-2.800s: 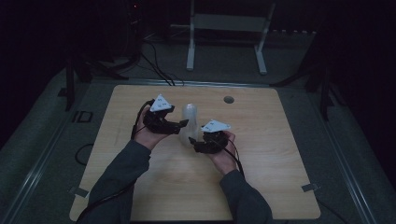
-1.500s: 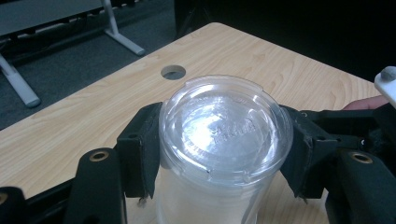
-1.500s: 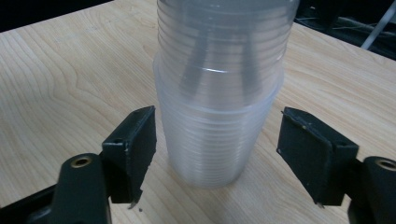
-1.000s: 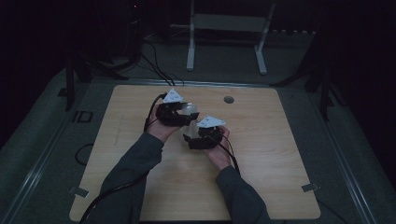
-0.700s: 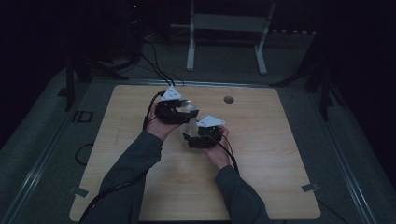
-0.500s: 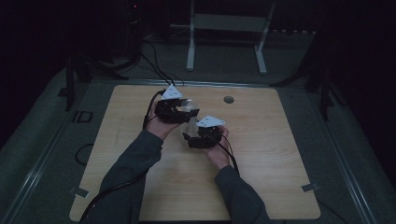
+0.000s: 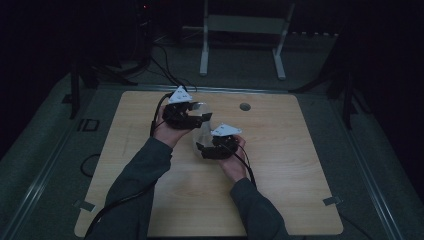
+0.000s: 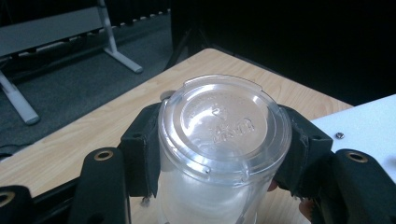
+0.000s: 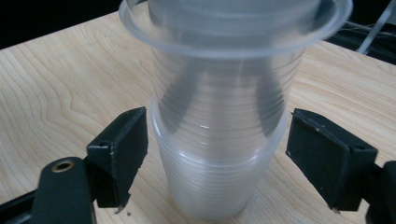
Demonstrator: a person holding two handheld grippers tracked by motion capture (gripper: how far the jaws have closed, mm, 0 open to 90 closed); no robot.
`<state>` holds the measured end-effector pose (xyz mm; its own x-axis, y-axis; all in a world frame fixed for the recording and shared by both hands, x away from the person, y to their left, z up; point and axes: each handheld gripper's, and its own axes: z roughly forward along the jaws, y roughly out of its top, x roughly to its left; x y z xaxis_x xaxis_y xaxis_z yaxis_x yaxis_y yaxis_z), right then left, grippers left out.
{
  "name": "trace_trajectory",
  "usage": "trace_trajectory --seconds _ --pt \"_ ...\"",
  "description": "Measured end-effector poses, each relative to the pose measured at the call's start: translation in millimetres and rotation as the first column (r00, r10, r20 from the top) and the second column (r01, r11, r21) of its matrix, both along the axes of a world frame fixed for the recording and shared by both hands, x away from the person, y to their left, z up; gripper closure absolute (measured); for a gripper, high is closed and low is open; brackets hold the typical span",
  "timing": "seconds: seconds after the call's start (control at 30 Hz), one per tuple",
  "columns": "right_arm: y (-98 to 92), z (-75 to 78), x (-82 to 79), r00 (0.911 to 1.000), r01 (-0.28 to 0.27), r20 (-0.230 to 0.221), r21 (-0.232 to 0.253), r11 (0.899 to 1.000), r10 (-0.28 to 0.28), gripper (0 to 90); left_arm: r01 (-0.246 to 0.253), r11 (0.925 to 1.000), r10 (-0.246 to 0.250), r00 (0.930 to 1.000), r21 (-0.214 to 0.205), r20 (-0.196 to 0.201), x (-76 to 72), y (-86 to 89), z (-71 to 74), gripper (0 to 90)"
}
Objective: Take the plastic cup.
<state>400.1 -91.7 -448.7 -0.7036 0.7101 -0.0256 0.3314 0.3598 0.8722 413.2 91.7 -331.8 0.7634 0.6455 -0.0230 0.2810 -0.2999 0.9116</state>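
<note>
Since a second ago, my left gripper point(image 7: 192, 116) has been closing and now clamps the top cup point(image 8: 224, 140), which is upside down, its base toward that gripper's camera. My right gripper point(image 7: 206, 150) let go: jaws open, straddling the lower stack of clear plastic cups point(image 9: 219, 177) standing mid-table point(image 7: 280, 190), pads just clear. I judge the top cup can lift off now. Count: two grippers, one stack; cup number unreadable.
</note>
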Motion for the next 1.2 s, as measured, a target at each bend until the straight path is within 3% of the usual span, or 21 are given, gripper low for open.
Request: trace_trajectory --seconds 0.3,1.2 --pt "-5.3 4.3 -7.0 0.9998 -0.012 0.013 -0.001 1.000 0.012 17.5 0.014 0.9993 -0.014 0.9997 -0.035 0.023 -6.4 4.5 14.1 39.7" --pt "-34.5 18.9 -25.6 0.9992 -0.003 0.040 -0.026 1.000 0.004 13.5 0.008 0.9987 -0.003 0.9950 -0.049 0.099 -22.5 17.9 41.4 40.2"
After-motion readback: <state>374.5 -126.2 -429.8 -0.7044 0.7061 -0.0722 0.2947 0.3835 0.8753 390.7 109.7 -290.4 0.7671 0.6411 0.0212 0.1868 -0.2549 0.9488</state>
